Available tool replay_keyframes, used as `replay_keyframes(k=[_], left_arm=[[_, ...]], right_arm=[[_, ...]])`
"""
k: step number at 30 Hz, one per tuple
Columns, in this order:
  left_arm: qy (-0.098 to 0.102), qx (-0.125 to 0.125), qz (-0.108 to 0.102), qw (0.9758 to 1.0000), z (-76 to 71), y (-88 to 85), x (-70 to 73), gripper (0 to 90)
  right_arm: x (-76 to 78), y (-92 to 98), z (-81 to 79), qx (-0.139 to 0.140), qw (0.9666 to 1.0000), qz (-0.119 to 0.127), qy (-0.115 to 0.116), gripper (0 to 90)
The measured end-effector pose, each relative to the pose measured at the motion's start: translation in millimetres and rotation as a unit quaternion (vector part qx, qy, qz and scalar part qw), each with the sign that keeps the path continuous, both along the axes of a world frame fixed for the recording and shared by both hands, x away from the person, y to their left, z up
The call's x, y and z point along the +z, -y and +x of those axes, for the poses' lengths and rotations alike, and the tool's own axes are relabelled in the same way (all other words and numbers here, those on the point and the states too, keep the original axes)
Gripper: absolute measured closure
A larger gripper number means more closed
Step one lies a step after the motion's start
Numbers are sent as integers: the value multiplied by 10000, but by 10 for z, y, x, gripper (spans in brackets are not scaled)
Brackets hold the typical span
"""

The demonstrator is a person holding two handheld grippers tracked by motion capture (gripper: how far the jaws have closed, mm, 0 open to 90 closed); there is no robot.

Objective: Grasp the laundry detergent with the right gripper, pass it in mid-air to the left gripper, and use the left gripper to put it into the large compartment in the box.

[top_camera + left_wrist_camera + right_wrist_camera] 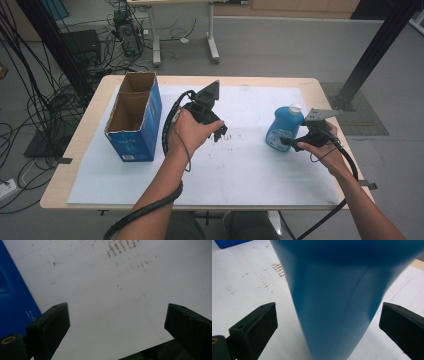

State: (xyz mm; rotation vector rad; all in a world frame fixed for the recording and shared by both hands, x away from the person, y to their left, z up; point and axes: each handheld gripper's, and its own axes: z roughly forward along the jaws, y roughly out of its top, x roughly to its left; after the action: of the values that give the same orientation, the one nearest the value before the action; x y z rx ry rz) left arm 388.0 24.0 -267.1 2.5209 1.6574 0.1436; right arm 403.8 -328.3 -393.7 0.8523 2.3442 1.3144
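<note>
The right gripper (289,143) is spread wide around the blue plastic bottle with a white cap (285,126), which stands upright at right of centre on the white table mat (240,170); the 2 jaws are not touching it yet. To grip well, I'd centre them on the bottle's body and press evenly. The left gripper (220,131) hovers spread and empty beside the blue open-topped cardboard box (135,117) at the left.

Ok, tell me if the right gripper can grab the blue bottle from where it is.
Probably yes. The right gripper is open with the bottle standing upright between its jaws, a gap on either side, and nothing in the way.
</note>
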Motion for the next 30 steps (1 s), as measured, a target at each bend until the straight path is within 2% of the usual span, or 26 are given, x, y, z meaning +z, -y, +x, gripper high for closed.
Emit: replay_keyframes(k=[15, 30], left_arm=[[-3, -14, -18, 10000, 9, 23, -11, 65], [22, -45, -9, 10000, 10, 35, 14, 66]], right_arm=[[-84, -16, 17, -62, 9998, 156, 48, 14], [-88, -55, 24, -43, 9996, 208, 164, 14]])
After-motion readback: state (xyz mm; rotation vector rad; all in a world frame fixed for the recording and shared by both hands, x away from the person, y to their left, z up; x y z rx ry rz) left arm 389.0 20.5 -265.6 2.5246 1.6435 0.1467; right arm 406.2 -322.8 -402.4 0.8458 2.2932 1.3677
